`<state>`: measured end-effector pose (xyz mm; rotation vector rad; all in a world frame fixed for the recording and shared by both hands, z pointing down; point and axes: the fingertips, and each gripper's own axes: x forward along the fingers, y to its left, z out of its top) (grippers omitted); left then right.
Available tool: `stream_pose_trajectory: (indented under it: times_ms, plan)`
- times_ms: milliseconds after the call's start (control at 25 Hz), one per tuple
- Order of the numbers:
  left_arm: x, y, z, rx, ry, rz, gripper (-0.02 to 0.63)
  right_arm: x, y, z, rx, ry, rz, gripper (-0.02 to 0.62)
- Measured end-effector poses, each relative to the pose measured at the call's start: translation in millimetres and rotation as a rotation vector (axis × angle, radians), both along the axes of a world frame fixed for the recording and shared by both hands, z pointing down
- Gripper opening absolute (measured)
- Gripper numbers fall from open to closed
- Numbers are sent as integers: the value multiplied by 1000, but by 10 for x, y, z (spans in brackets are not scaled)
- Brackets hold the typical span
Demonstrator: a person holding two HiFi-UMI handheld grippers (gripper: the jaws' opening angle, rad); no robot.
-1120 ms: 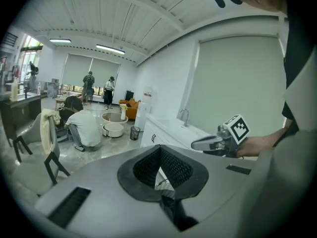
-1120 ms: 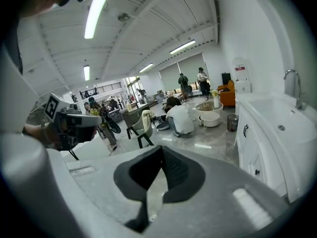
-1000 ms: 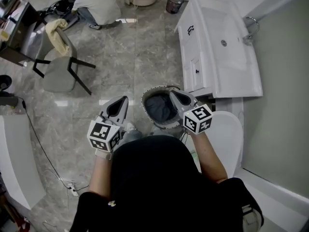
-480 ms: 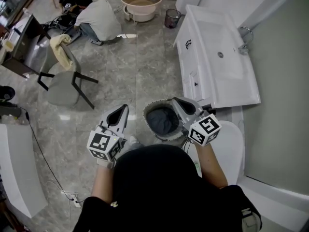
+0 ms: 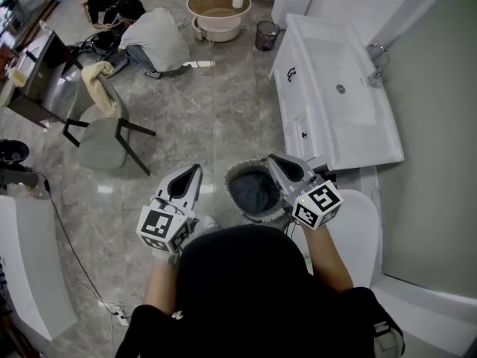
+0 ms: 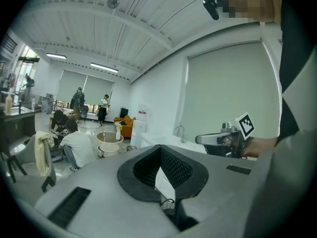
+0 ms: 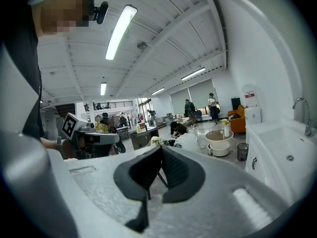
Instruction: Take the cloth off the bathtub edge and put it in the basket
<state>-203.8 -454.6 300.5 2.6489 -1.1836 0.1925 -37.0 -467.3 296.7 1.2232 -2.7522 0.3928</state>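
Observation:
A round woven basket [image 5: 232,176] stands on the floor straight ahead of me, and a dark grey cloth [image 5: 253,191] lies crumpled inside it. My left gripper [image 5: 190,174] hangs over the floor just left of the basket, jaws shut and empty. My right gripper [image 5: 277,162] is held over the basket's right rim, also shut with nothing in it. In the left gripper view the pads of the left gripper [image 6: 159,150] meet at the tip. The right gripper [image 7: 161,150] looks the same in its own view. Both point almost level across the room.
A white vanity with a sink [image 5: 335,88] runs along the right. A white toilet lid [image 5: 361,215] is beside my right arm. A white curved edge [image 5: 19,252] lies at the left. A grey chair [image 5: 100,136], a crouching person [image 5: 153,39] and a basin [image 5: 218,6] are further off.
Both grippers have lifted a little and stayed shut. The cloth has stayed in the basket.

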Motion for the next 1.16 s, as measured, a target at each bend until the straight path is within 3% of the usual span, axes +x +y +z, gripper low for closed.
stream_pose_trajectory:
  times_ms: [1160]
  plan:
    - [-6,362,61,-19,-8,7,12,81,337,135,-25,11,52,-5]
